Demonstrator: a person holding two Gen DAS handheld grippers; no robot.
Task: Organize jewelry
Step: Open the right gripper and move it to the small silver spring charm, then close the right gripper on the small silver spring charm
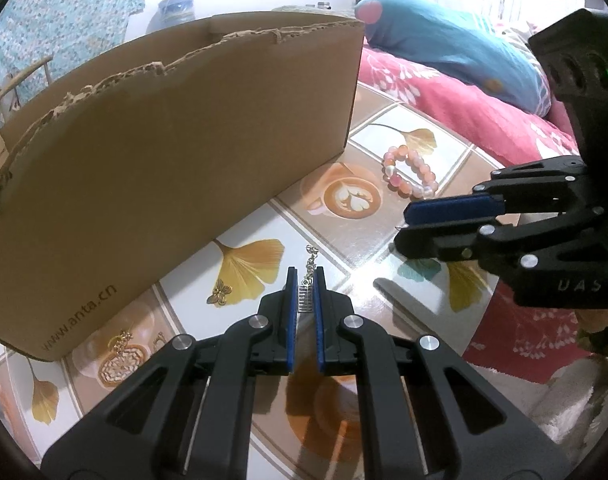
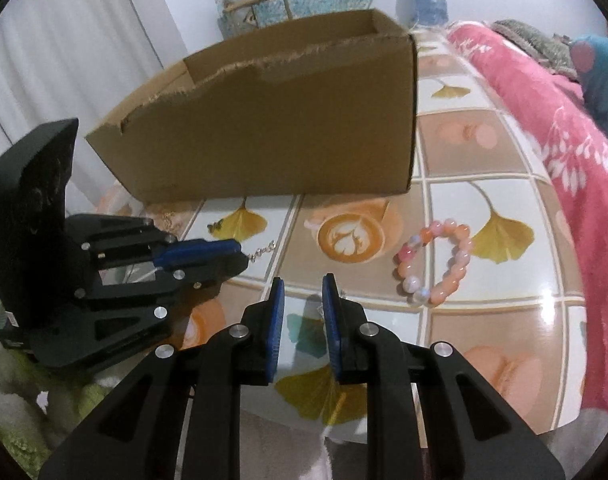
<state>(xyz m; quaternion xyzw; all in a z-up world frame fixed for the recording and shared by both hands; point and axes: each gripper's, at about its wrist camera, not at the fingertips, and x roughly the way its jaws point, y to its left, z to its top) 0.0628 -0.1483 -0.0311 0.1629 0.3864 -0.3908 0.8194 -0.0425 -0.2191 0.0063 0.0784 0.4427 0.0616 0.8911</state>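
My left gripper [image 1: 305, 278] is shut on a silver chain bracelet [image 1: 307, 286], whose free end trails out past the fingertips just over the table; it also shows in the right wrist view [image 2: 262, 251]. My right gripper [image 2: 302, 285] is open and empty above the table's front, and appears in the left wrist view [image 1: 401, 228]. A pink bead bracelet [image 2: 435, 264] lies on the table to its right, also seen in the left wrist view [image 1: 409, 172]. A brown cardboard box [image 1: 164, 152] with a torn rim stands behind. A butterfly charm [image 1: 220, 294] and gold earrings [image 1: 122, 340] lie by the box.
The table [image 2: 483, 320] has a glossy tile-print cover with ginkgo leaves and coffee cups. A red floral blanket [image 2: 563, 128] and a blue pillow [image 1: 443, 48] lie on the bed to the right. A wooden chair [image 2: 260, 4] stands behind the box.
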